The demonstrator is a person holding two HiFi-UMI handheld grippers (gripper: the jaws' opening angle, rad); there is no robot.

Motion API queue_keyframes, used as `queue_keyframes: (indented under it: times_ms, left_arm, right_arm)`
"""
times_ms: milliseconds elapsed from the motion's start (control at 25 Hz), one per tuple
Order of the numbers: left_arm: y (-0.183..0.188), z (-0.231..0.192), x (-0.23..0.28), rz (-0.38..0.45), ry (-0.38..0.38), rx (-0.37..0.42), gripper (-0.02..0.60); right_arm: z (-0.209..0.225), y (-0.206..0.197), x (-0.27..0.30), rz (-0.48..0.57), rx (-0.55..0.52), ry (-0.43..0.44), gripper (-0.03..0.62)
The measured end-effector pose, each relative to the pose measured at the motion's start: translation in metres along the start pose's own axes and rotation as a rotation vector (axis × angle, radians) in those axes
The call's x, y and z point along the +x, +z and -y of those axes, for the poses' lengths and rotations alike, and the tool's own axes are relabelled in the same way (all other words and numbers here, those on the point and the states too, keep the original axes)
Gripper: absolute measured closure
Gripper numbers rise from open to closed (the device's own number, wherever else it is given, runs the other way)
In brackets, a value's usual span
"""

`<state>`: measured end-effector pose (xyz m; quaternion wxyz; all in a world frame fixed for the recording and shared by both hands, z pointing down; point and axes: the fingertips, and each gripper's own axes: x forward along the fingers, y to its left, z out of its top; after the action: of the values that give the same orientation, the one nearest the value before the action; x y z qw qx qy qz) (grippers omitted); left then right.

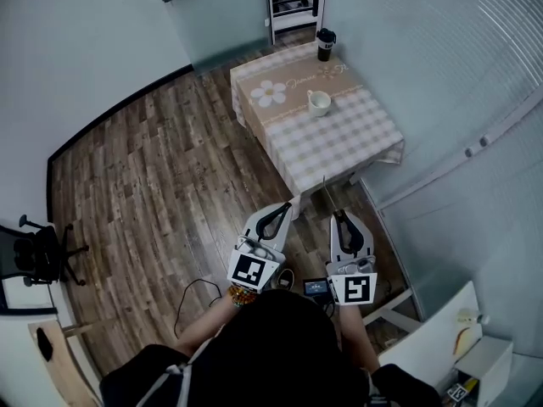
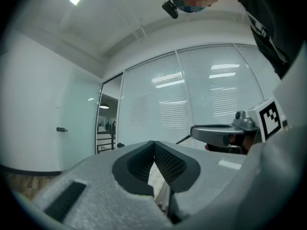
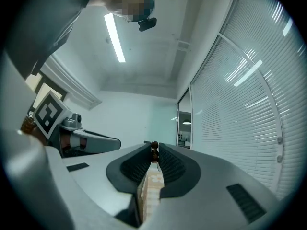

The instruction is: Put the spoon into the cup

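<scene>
A white cup stands near the middle of a small table with a checked cloth, well ahead of both grippers. My right gripper is held at the table's near corner, shut on the handle of a thin spoon that sticks forward toward the table. In the right gripper view the spoon's brown end shows pinched between the pads. My left gripper is held beside it, to the left, shut with nothing in it. In the left gripper view its pads meet.
A black tumbler stands at the table's far edge, and a daisy print marks the cloth's left side. Wooden floor spreads to the left, with an office chair at the far left. A blind-covered glass wall runs along the right.
</scene>
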<state>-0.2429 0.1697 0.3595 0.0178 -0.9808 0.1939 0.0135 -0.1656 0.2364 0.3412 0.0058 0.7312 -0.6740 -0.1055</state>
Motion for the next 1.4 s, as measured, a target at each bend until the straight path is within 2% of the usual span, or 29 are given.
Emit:
queue_keyframes:
  times_ms: [320, 480, 560, 720, 840, 1080, 1240, 1400]
  left_arm:
    - [-0.015, -0.002, 0.076, -0.034, -0.002, -0.012, 0.566]
    - [-0.032, -0.023, 0.118, -0.037, 0.003, -0.032, 0.566]
    - [-0.039, -0.034, 0.143, -0.036, 0.006, -0.037, 0.566]
    - [-0.041, -0.057, 0.194, -0.015, 0.004, -0.020, 0.566]
    - [-0.043, -0.073, 0.227, -0.013, 0.027, -0.070, 0.566]
    - [-0.067, -0.110, 0.290, -0.044, 0.067, -0.093, 0.566]
    - [-0.064, -0.119, 0.322, -0.047, 0.078, -0.056, 0.566]
    - [-0.068, -0.132, 0.346, -0.095, 0.143, -0.027, 0.566]
  right_arm:
    - [0.058, -0.033, 0.037, -0.032, 0.038, -0.006, 0.546]
    - [0.083, -0.055, 0.069, -0.056, 0.025, 0.000, 0.546]
    - [0.100, -0.059, 0.086, -0.069, -0.006, -0.003, 0.546]
    - [0.134, -0.051, 0.126, -0.080, -0.140, 0.027, 0.546]
    - [0.160, -0.054, 0.161, -0.107, -0.160, 0.046, 0.546]
    - [0.196, -0.045, 0.218, -0.044, -0.258, 0.065, 0.546]
    - [0.226, -0.056, 0.240, -0.046, -0.287, 0.089, 0.546]
    - [0.260, -0.069, 0.267, -0.031, -0.241, 0.133, 0.546]
